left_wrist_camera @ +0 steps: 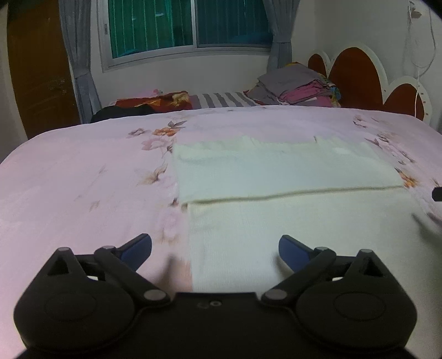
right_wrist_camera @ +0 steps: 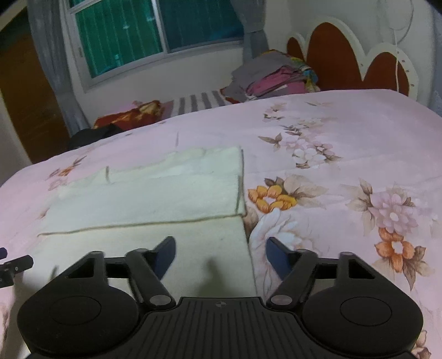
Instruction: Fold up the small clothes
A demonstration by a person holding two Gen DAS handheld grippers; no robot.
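Hovering over the folded cloth (left_wrist_camera: 290,171) on the bed (left_wrist_camera: 83,171). My left gripper (left_wrist_camera: 215,248) and right gripper (right_wrist_camera: 221,254) are both released, grasping nothing.

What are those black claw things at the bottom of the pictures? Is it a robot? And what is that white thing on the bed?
It is not a robot. A person holds a two-finger grabber in each hand, and each grabber carries a small camera that looks out along its fingers. So one picture comes from the left gripper and the other from the right gripper.

Both look down at a bed with a pink flowered bedsheet. On it lies a cream cloth, folded flat so one layer lies over another. Both grabbers are open and hold nothing; they hang above the near edge of the cloth.

At the far end are a pile of clothes, a headboard and a window.
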